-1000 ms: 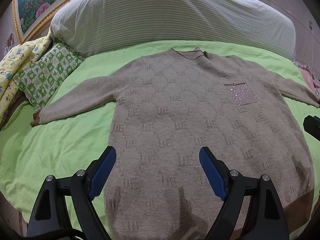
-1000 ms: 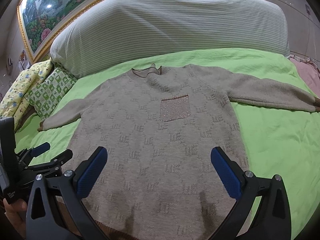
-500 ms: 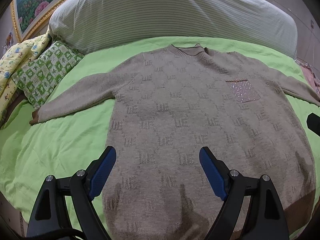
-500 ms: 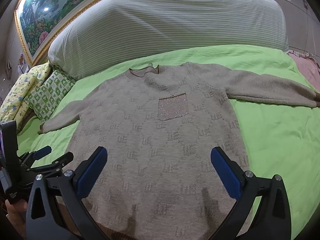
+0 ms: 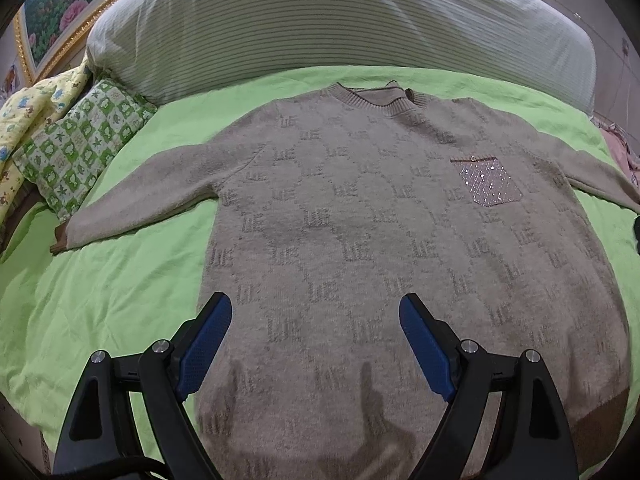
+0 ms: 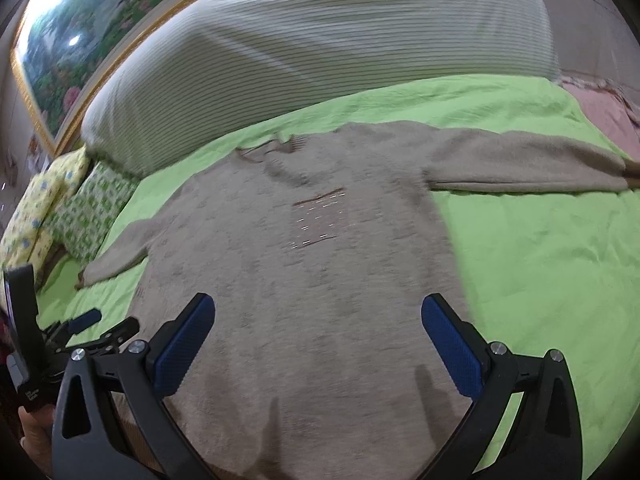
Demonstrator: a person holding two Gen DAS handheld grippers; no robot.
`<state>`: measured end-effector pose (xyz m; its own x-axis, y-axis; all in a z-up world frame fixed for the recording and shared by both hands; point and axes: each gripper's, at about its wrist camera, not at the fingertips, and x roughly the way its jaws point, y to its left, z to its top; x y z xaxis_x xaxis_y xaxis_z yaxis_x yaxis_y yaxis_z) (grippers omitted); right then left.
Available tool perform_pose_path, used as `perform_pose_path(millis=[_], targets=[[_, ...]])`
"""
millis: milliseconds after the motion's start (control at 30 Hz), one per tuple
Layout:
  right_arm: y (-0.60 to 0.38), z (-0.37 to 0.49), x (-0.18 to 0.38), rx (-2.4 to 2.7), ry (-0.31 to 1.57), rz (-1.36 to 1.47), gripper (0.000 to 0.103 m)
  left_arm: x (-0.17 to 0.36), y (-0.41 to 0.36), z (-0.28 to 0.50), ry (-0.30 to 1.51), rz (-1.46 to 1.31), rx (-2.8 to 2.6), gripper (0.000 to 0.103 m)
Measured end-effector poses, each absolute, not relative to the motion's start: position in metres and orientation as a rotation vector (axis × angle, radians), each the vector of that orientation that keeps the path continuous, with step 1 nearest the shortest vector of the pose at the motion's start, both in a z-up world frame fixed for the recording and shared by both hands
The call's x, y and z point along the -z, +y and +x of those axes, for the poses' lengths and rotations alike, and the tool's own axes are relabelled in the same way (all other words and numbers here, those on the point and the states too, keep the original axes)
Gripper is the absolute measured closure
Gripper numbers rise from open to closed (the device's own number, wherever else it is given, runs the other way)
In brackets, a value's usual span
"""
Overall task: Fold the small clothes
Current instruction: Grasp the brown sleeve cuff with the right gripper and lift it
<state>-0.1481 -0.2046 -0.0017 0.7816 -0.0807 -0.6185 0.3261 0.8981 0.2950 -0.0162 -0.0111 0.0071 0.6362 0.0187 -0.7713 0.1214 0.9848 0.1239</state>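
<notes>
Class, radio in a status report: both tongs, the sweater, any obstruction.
Left tongs open, empty. Right tongs open, empty. Sweater flat on green sheet, sleeves out, unfolded. Nothing in the way.

Beige monogram sweater (image 5: 360,240), lime-green sheet (image 5: 100,288)

A green-sheeted bed (image 5: 120,280) carries a flat beige sweater (image 5: 380,240) and pillows (image 5: 320,20).
</notes>
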Motion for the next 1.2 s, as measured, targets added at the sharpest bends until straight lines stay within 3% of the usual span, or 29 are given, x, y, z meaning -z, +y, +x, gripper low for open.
perform_pose_path(millis=[400, 467, 533, 633, 800, 867, 900, 1033, 1200], targets=[[-0.383, -0.202, -0.002, 0.532, 0.540, 0.641, 0.003, 0.005, -0.043, 0.042, 0.929, 0.175, 0.101, 0.017], [-0.417, -0.210, 0.001, 0.579, 0.517, 0.691, 0.011, 0.006, -0.049, 0.052, 0.925, 0.183, 0.101, 0.017], [-0.458, -0.217, 0.008, 0.651, 0.502, 0.766, 0.029, 0.008, -0.055, 0.064, 0.929, 0.183, 0.102, 0.017], [-0.503, -0.228, 0.023, 0.750, 0.491, 0.890, 0.045, 0.011, -0.060, 0.083, 0.937, 0.175, 0.099, 0.017], [-0.560, -0.225, 0.041, 0.806, 0.448, 0.993, 0.058, 0.022, -0.062, 0.109, 0.961, 0.160, 0.096, 0.017], [-0.568, -0.222, 0.037, 0.810, 0.436, 0.986, 0.074, 0.027, -0.062, 0.117, 0.976, 0.154, 0.092, 0.017], [-0.568, -0.217, 0.034, 0.809, 0.442, 0.976, 0.094, 0.030, -0.061, 0.121, 0.984, 0.148, 0.092, 0.017], [-0.539, -0.195, -0.011, 0.717, 0.365, 0.857, 0.096, 0.031, -0.052, 0.123, 0.987, 0.127, 0.093, 0.017], [-0.430, -0.091, -0.103, 0.335, 0.335, 0.625, 0.096, 0.017, -0.027, 0.112, 0.960, 0.100, 0.079, 0.017]])
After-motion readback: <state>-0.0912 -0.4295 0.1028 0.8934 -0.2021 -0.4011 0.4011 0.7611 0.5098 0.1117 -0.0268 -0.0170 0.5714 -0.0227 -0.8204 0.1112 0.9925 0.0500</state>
